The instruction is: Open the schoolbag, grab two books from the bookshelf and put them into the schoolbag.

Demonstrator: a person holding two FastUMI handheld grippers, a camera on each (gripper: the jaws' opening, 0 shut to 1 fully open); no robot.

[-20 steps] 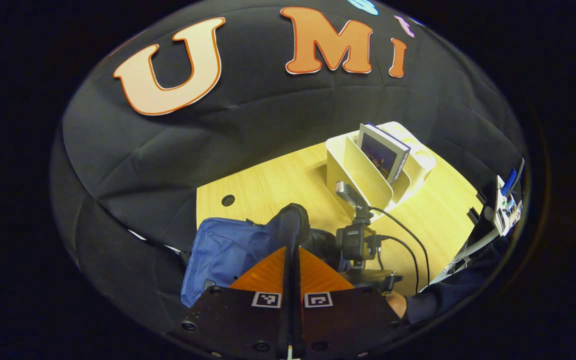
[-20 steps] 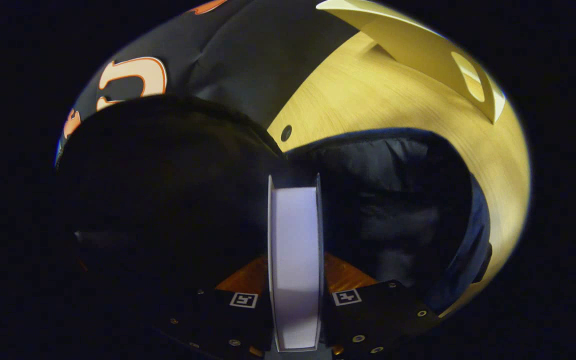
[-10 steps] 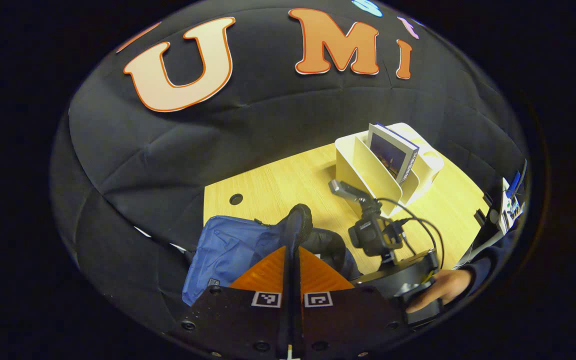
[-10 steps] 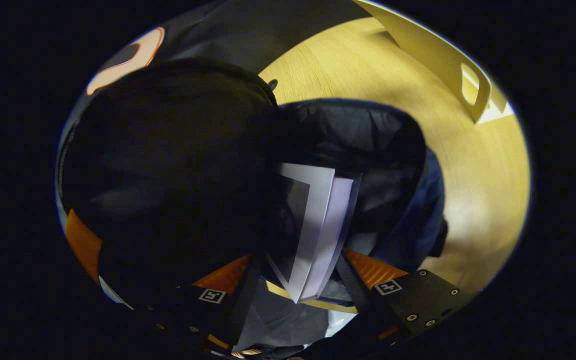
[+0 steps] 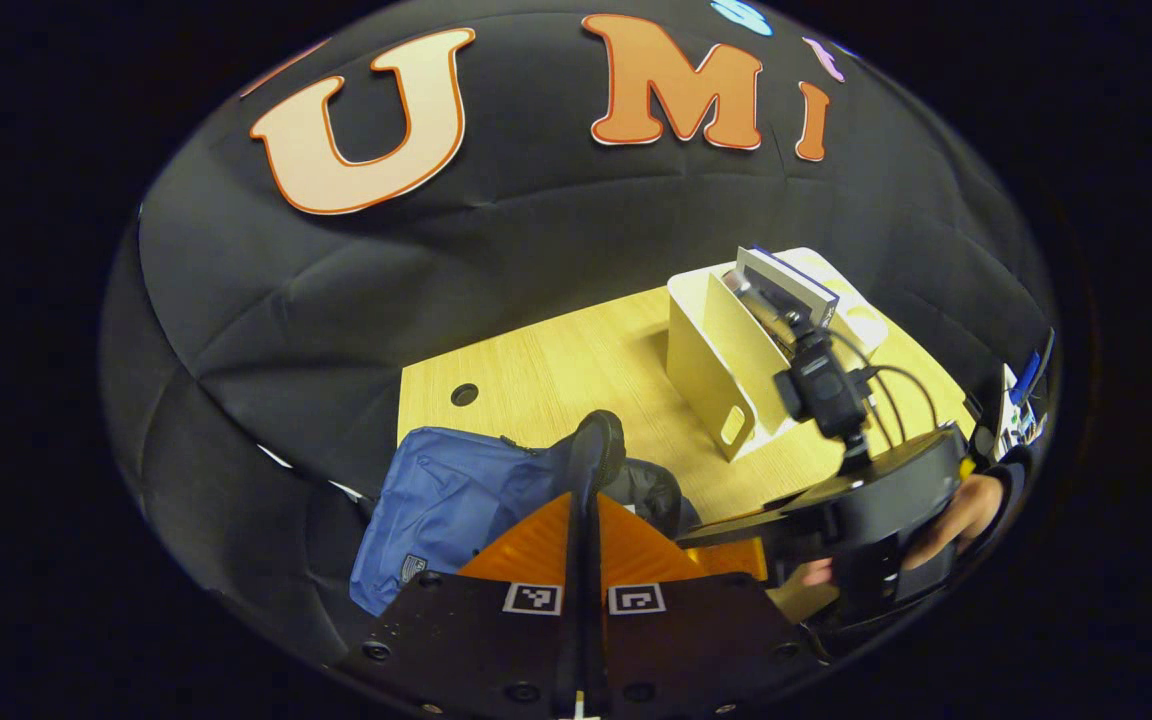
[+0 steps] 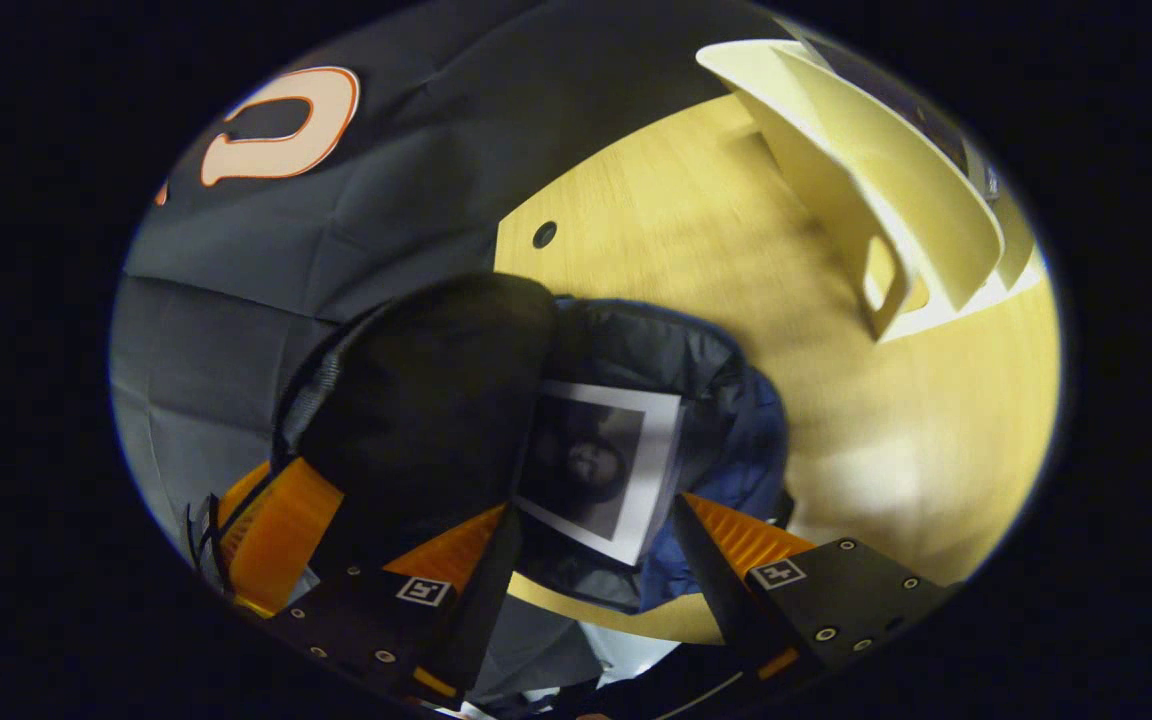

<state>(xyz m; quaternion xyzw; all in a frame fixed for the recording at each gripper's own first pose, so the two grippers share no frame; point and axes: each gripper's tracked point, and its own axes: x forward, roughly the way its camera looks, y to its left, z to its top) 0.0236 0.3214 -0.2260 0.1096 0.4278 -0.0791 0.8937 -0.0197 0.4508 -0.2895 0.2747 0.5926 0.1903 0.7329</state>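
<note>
Item: left gripper (image 5: 577,520), at 6 o'clock in the left gripper view. We hold it pinched on the dark flap (image 5: 596,450) of the schoolbag (image 5: 436,500), jaws pressed together with the fabric between them, keeping the mouth propped.

Item: right gripper (image 6: 596,560), at 6 o'clock in the right gripper view. Jaws spread wide, nothing between them; the first book (image 6: 601,465) stands apart from both fingers, lodged upright in the bag's opening, its top part showing above the lining.

Item: bookshelf (image 5: 726,350), a cream divider rack at 2 o'clock in the left gripper view, with a second book (image 5: 786,285) leaning in a slot. The right gripper's body and the hand (image 5: 956,510) holding it show at 4 o'clock, near the rack.

Risks, as we judge them: the first book looks only partly seated, so it could tip out if the flap sags or our left grip slips. The trailing cable on the right gripper could snag the rack's front wall.

Room: open table (image 5: 556,370) lies between bag and rack. The bag sits at the table's near edge, at 7 o'clock, leaving little margin there; the cloth wall closes the far side.
</note>
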